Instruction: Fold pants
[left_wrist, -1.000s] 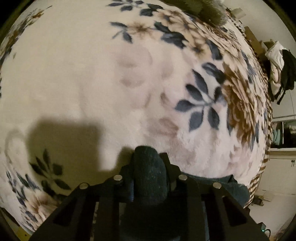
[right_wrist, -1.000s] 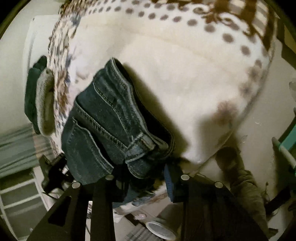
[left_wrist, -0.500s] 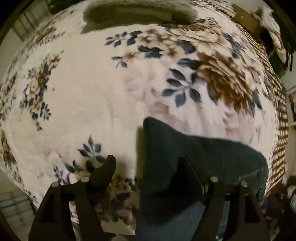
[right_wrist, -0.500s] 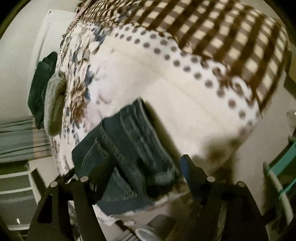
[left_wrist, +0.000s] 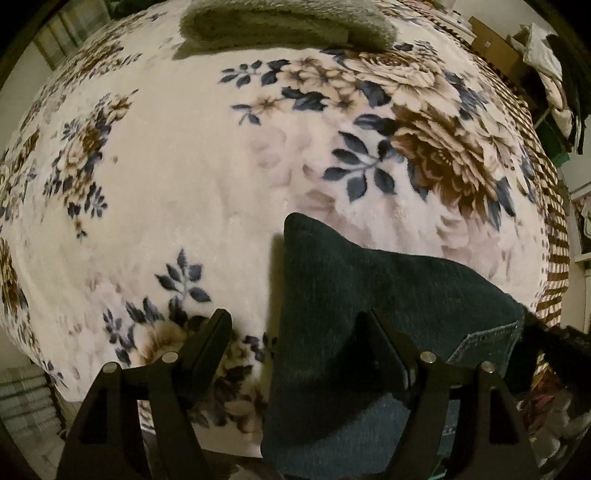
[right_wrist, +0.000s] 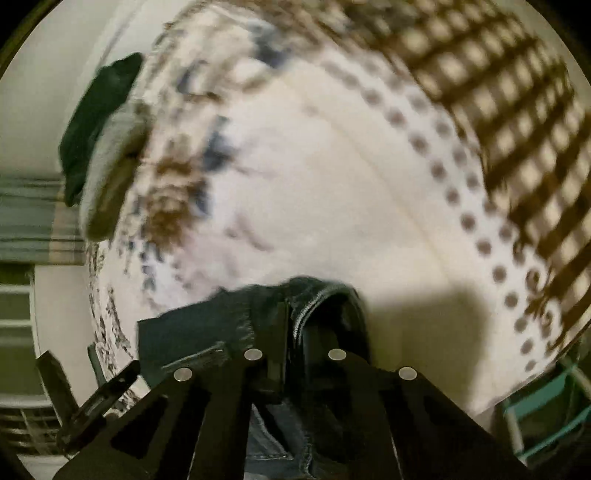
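In the left wrist view, the left gripper is standing released at the bottom of the frame, its fingers spread wide. The dark jeans are lying on the flowered blanket, filling the lower middle and lower right, with one folded corner pointing up toward the centre. A grey-green towel is sitting at the top edge.

In the right wrist view, blurred, the right gripper is clenching a bunched edge of the jeans at the lower centre. The blanket is spreading above it, and the towel is lying at the left.
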